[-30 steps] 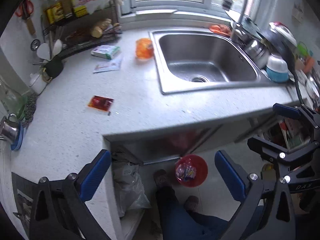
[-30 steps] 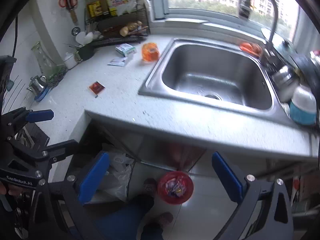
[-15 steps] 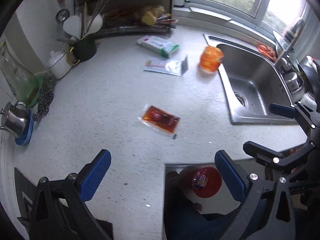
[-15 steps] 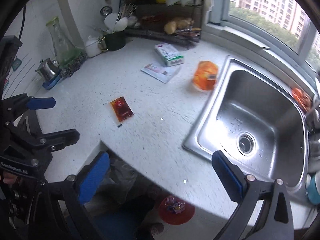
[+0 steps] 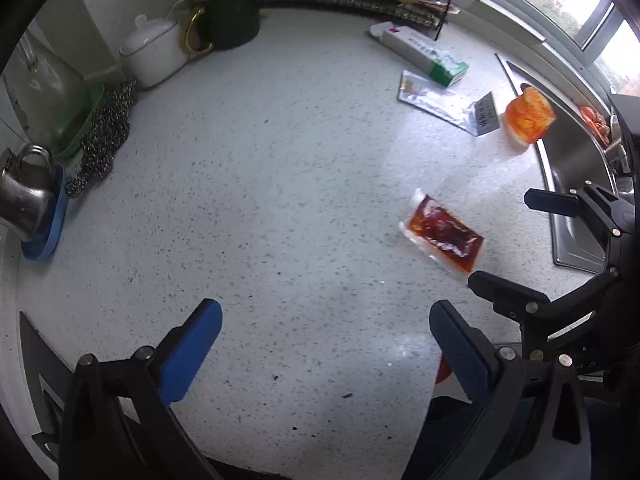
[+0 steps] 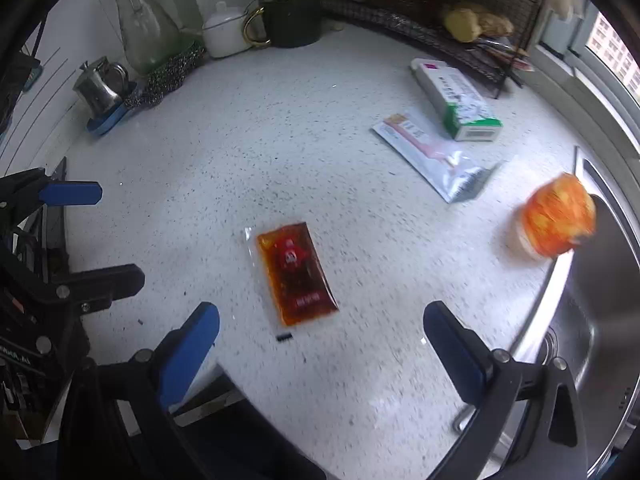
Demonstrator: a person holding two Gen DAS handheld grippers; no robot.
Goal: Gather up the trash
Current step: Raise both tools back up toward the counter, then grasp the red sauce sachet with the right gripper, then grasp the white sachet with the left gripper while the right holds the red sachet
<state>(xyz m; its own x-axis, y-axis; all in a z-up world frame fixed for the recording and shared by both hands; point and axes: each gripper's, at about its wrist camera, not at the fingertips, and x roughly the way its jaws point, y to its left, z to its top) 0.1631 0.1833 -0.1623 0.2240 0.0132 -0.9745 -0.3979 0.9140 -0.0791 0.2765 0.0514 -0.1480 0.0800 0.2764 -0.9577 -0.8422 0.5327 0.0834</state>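
A red sauce packet [image 6: 297, 271] lies flat on the speckled white counter [image 6: 280, 152], just beyond my open right gripper [image 6: 320, 336]; it also shows in the left wrist view [image 5: 442, 236]. A silver foil pouch [image 6: 434, 160], a white and green box [image 6: 456, 100] and an orange wrapped cup [image 6: 558, 218] lie farther right, also seen from the left: pouch [image 5: 446, 104], box [image 5: 424, 52], cup [image 5: 528, 114]. My left gripper [image 5: 324, 340] is open and empty over bare counter, left of the packet. The right gripper [image 5: 568, 248] shows at the left view's right edge.
A steel sink [image 6: 600, 320] is at the right. A white lidded pot [image 5: 154, 52], dark mug [image 5: 230, 20], scouring pads [image 5: 104, 136], small steel pitcher [image 5: 22, 192] and a wire rack [image 6: 440, 20] line the back and left. The counter's front edge [image 6: 320, 420] is close.
Both grippers have moved forward and down from over the floor and counter edge to above the counter. The sauce packet is now much nearer. The red bin on the floor has left view.
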